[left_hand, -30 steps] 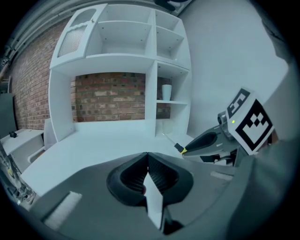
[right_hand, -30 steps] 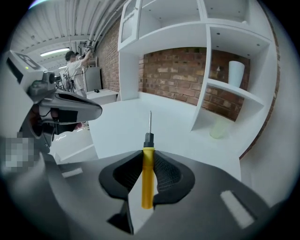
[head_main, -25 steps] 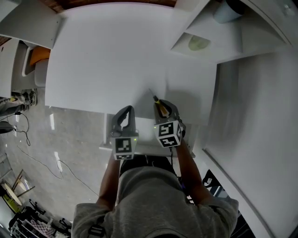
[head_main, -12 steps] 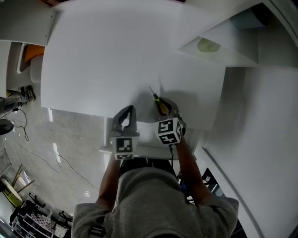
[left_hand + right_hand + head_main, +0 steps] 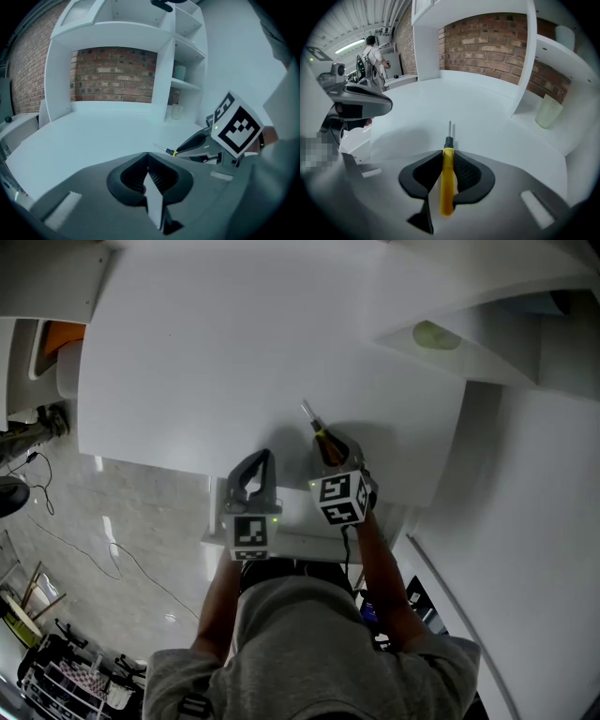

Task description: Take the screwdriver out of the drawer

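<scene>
Versus a second ago, both grippers sit lower over the white counter (image 5: pixel 206 362), grip unchanged. Right gripper (image 5: pixel 448 152) jaws are clenched on the yellow handle of the screwdriver (image 5: pixel 447 180), shaft pointing far, tip just above the counter. Left gripper (image 5: pixel 148 157) is just left of it, jaws pressed together, empty. The far-right shelf (image 5: pixel 487 343) compartment holds a pale cup (image 5: pixel 547 114); its contents can't be made out.

We record a yellow handle, black collar and silver shaft on the screwdriver (image 5: pixel 447 183). The right gripper (image 5: pixel 448 153) and left gripper (image 5: pixel 147 157) are grey with black pads. Their cubes (image 5: pixel 339 500) carry black-and-white square markers. The desk (image 5: pixel 206 362) is white, the far wall (image 5: pixel 487 42) red-brown brick, and the floor (image 5: pixel 141 521) at left mottled grey.
</scene>
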Demonstrator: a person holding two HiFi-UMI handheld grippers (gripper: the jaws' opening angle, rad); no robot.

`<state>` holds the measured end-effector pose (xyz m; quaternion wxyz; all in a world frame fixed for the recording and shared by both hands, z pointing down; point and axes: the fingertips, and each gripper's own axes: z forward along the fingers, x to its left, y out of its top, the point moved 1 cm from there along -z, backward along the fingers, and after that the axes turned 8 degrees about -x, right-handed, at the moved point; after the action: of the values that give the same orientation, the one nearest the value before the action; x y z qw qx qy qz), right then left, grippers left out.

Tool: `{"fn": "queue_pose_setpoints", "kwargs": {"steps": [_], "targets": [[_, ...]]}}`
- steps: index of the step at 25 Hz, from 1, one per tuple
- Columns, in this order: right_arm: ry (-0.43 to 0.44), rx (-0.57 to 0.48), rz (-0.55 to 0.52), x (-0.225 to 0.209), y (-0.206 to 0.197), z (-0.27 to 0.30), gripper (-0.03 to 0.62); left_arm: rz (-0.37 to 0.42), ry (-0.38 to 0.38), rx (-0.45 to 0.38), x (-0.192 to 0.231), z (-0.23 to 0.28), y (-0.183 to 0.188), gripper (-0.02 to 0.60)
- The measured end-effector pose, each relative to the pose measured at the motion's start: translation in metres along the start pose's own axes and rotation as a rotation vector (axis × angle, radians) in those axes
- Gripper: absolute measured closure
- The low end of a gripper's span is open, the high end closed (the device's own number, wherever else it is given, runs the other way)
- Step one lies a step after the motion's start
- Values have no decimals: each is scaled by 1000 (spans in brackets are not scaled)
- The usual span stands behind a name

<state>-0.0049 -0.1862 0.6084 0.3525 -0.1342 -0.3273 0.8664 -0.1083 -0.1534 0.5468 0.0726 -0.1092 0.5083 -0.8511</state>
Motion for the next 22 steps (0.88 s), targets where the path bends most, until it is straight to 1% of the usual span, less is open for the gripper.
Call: {"fn": "queue_pose_setpoints", "kwargs": {"steps": [5,14,17,19,20,22], "targets": [[-4,5,-18,0,2,2,514,-21,4,1,5,1,-4,569],[-29,19,-31,1,1,4,506,-25,-2,-2,4,-1,0,569],[-29,13,-21,0,-1,3,437,-15,-4,-6,2,-3,1,569],[-24,5,-13,-1,-2,3,403,-10,-5,-11,1,-3,1,569],[-19,2,-12,-2,-1,3,371,-10,-5,-12,1,-3,1,569],[-11,-6,-8,-2,-1,2,356,-8,-4,-10,0,-3,1,569]]}}
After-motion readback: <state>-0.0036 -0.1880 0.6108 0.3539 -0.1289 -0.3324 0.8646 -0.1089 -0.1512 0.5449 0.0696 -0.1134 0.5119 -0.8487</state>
